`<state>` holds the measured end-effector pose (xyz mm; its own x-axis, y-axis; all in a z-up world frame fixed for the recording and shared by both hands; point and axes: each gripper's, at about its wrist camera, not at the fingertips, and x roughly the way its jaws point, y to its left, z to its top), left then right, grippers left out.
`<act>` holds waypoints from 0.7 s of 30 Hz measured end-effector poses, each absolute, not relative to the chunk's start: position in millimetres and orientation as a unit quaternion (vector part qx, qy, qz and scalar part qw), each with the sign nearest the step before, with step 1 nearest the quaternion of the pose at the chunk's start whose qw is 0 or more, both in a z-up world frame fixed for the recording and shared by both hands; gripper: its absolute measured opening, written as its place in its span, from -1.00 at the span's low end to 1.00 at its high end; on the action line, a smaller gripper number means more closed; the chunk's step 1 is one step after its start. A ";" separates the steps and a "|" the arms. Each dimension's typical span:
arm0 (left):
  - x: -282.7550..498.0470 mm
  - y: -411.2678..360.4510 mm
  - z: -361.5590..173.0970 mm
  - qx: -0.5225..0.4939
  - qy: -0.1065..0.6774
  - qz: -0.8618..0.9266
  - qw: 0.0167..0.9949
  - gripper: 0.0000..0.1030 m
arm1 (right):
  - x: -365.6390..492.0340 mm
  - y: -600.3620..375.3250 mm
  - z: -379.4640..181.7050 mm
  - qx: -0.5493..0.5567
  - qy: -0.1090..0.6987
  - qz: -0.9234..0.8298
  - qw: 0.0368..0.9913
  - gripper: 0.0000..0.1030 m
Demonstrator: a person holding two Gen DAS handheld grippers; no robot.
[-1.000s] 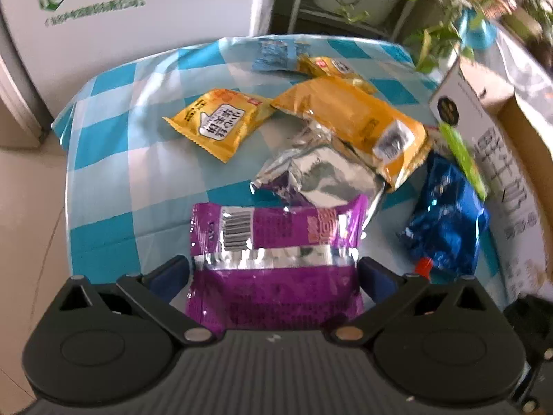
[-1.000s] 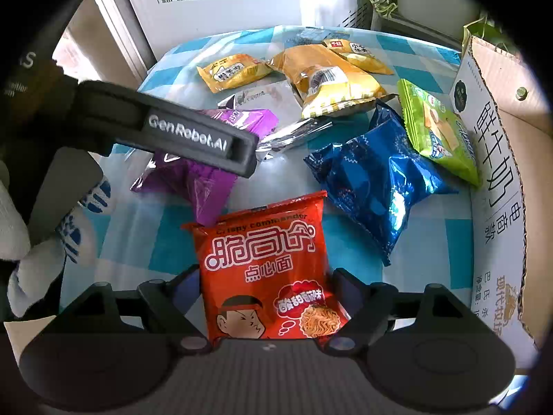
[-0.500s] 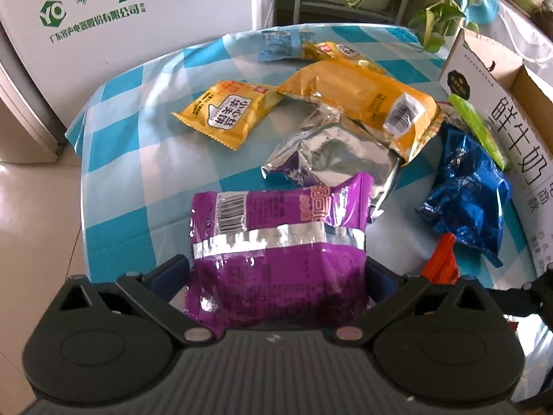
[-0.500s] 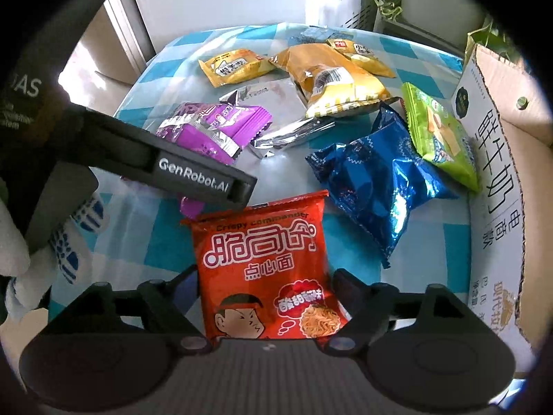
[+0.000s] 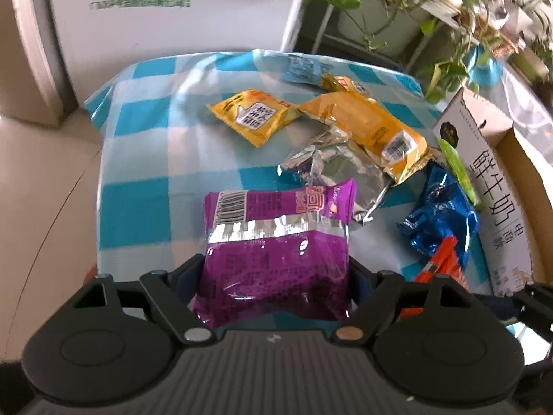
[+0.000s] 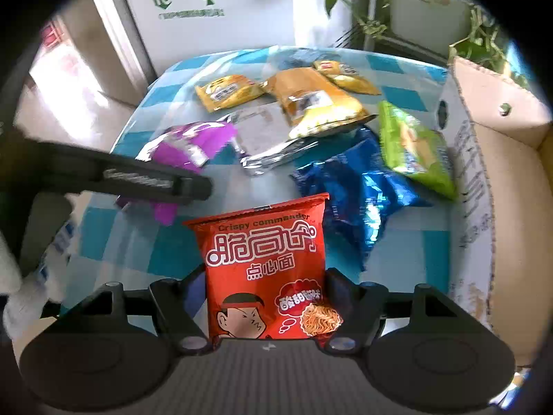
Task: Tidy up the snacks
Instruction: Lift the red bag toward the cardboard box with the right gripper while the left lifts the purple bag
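My left gripper (image 5: 276, 276) is shut on a purple snack packet (image 5: 276, 242) and holds it above the blue-checked table (image 5: 145, 159). My right gripper (image 6: 266, 297) is shut on a red noodle snack packet (image 6: 266, 269), also held above the table. The left gripper and its purple packet (image 6: 193, 141) show at the left of the right wrist view. On the table lie a silver packet (image 5: 338, 169), a large orange packet (image 5: 366, 131), a small yellow packet (image 5: 255, 117), a blue packet (image 6: 359, 190) and a green packet (image 6: 414, 148).
An open cardboard box (image 6: 497, 186) stands at the table's right edge; it also shows in the left wrist view (image 5: 497, 186). A white appliance (image 5: 172, 17) and potted plants (image 5: 397, 0) stand behind the table. A small yellow packet (image 6: 345, 76) and a pale blue packet (image 5: 304, 69) lie at the far edge.
My left gripper has risen and pulled back with the purple packet, lifting it off the table. My right gripper keeps the red packet and has shifted a little; the view now shows more of the room.
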<state>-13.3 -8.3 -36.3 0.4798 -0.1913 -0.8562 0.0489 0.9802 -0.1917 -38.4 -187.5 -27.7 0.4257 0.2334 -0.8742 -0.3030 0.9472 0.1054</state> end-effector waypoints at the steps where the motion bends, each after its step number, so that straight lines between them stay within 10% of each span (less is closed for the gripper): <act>1: -18.4 -8.3 -35.5 -0.069 0.502 -0.067 0.860 0.60 | -38.8 -189.5 -26.1 -0.033 0.510 0.156 0.845 0.50; 21: -69.8 -25.6 -23.7 -0.037 0.453 -0.083 0.887 0.60 | -50.6 -223.9 -7.3 0.014 0.470 0.093 0.877 0.50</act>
